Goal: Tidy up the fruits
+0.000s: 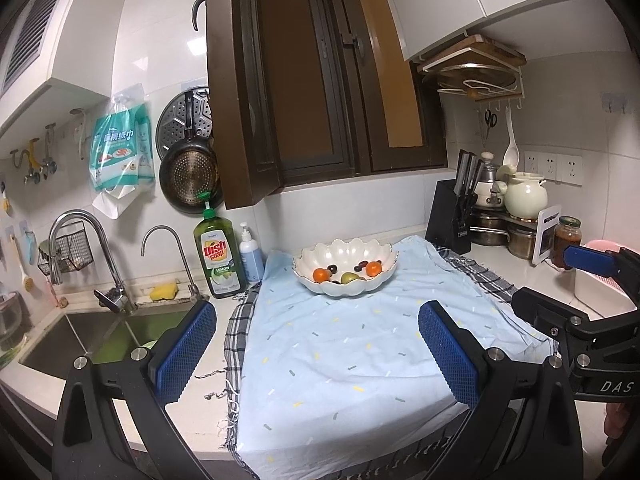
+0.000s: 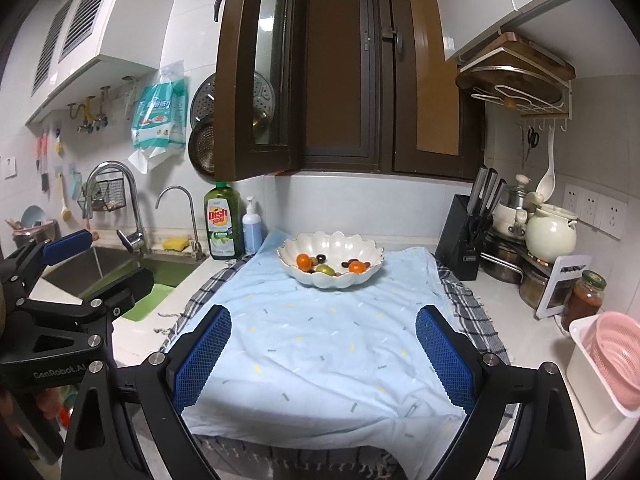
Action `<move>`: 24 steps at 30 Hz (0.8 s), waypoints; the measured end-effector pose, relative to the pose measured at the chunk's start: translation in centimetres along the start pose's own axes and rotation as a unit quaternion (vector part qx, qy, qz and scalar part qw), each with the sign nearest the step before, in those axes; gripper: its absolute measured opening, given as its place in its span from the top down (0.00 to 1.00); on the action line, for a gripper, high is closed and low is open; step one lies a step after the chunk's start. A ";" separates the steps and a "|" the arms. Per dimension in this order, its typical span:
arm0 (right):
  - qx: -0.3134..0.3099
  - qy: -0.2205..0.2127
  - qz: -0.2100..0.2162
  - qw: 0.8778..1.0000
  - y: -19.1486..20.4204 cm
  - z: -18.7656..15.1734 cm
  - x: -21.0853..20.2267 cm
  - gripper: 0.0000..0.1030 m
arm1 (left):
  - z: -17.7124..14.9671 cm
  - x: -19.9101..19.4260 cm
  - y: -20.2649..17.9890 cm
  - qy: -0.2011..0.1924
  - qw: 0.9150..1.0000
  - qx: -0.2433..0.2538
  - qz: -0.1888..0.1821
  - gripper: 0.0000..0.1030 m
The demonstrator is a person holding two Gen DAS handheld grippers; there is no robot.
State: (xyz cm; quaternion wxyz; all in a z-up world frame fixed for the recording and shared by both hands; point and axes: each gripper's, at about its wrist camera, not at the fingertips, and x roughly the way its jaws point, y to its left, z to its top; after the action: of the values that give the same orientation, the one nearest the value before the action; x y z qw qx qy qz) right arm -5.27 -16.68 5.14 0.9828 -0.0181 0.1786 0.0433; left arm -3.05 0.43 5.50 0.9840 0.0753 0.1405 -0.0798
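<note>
Light-blue cloth covers the surface, checked towel under it. White scalloped bowl at the cloth's far end holds two oranges, a green fruit, dark grapes. Left gripper and right gripper: fingers spread wide, holding nothing, well short of the bowl. Only the right wrist view shows the whole pink colander.
</note>
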 end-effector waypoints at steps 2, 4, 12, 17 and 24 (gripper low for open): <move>0.001 -0.001 -0.002 1.000 0.0 0.0 0.0 0.08 | 0.0 0.0 0.0 0.000 1.000 0.000 -0.001 0.00; 0.002 0.001 -0.003 1.000 0.0 0.0 -0.1 0.08 | 0.0 0.0 0.0 0.001 1.000 0.000 -0.001 0.00; 0.002 0.003 -0.008 1.000 -0.1 0.2 -0.3 0.08 | 0.0 0.0 0.1 0.007 1.000 -0.004 -0.004 0.00; -0.002 0.002 -0.011 1.000 -0.2 0.2 -0.2 0.08 | -0.1 0.2 0.3 0.011 1.000 -0.007 -0.002 0.00; -0.003 0.003 -0.011 1.000 -0.3 0.1 -0.1 0.08 | -0.2 0.2 0.2 0.013 1.000 -0.008 -0.004 0.00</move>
State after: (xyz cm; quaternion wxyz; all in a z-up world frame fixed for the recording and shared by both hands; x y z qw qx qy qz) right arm -5.24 -17.00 5.29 0.9826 -0.0231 0.1813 0.0329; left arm -2.83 0.66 5.30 0.9823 0.0679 0.1541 -0.0819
